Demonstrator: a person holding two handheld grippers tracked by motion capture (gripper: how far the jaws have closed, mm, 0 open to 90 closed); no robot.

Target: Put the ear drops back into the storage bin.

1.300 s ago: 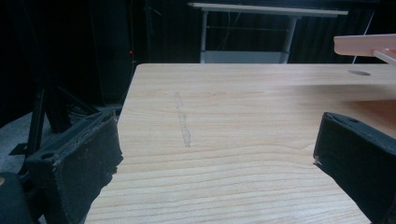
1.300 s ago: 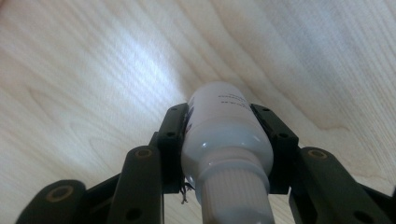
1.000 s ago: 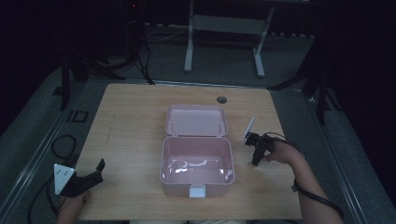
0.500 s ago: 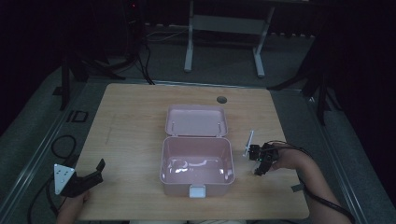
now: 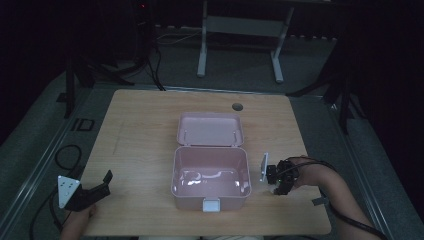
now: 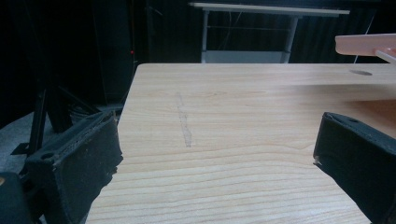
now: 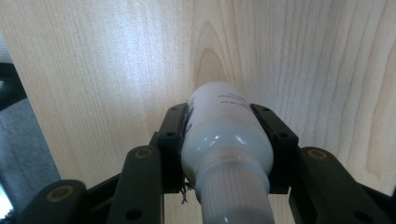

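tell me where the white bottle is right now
The white bottle is clamped between the right gripper's jaws, low over the table just right of the open pink box.

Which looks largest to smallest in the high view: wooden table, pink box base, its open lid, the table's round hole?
1. Wooden table
2. Pink box base
3. Open lid, slightly smaller, though it lies farther from the camera
4. Round hole
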